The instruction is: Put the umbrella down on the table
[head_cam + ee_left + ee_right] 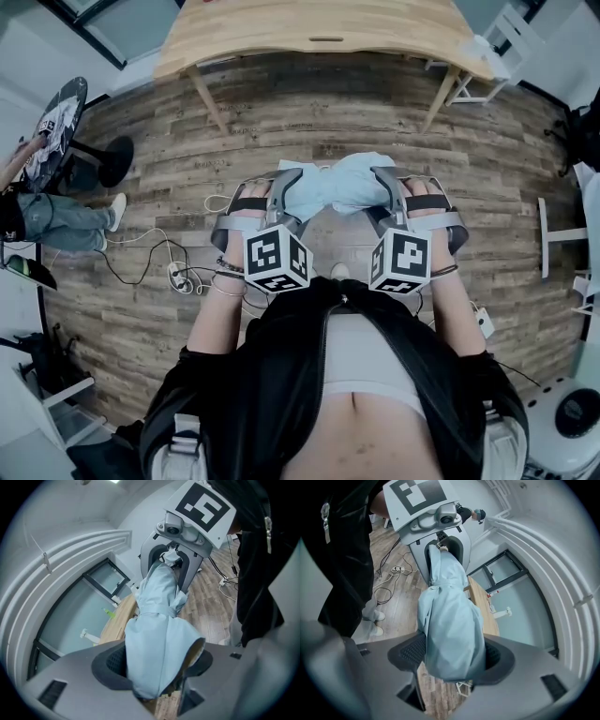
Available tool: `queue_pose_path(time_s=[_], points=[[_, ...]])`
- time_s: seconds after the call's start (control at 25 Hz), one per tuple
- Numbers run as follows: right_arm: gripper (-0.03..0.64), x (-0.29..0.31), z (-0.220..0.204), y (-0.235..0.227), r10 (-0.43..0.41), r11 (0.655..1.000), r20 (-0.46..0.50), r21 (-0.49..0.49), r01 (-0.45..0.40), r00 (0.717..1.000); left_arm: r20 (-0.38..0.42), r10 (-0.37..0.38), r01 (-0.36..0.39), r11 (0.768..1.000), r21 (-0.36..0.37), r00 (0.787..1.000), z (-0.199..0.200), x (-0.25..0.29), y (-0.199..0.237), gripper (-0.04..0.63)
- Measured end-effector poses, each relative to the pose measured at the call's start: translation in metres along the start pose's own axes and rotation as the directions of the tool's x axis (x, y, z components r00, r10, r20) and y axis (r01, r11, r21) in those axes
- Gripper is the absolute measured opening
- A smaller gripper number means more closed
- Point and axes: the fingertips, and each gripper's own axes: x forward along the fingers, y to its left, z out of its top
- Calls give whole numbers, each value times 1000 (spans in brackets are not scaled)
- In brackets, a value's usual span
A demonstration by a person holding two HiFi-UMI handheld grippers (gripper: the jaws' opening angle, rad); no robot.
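Umbrella (333, 187): there is one, pale blue and folded into a loose bundle with a strap round it. It is held level in the air on the person's side of the tabletop (309, 23), apart from it and not resting on it. Two tongs carry it, one at each end. The left tongs (281, 187) are clamped on the end farther left of the tabletop's middle, and their own view shows the cloth filling the gap between both dark pads. The right tongs (389, 186) are clamped on the other end in the same way, with the jaws set fairly wide around the bunched fabric. Each of the tongs bears one cube with square markers, two cubes in all. The single tabletop is light wood, and two of its legs (206, 98) show below its near edge. Under the umbrella, on the near side of the tabletop, lies a plank floor (281, 112). One tangle of cables (159, 258) lies on it, off to the left.
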Motion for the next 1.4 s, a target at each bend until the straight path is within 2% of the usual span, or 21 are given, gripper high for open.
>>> queue_pose_path(time_s=[0.48,0.76,1.08,1.4], points=[[316,-6,-40,-6,-9,999,13,-34,9,1000,-5,23,-23,1000,-16,1000,34,20,-6,264],[316,1,-48,-7,9,999,19,-35,-9,1000,-17,13,-13,1000,-26,1000,37,29,-6,264],[316,24,-52,-23,4,999,3,-32,-4,1000,-2,10,-10,1000,-22,1000,31,52,12,264],[316,65,-55,-65,-3,1000,-15,-15,3,1000,14,3,-3,1000,-6,1000,20,88,59,264]])
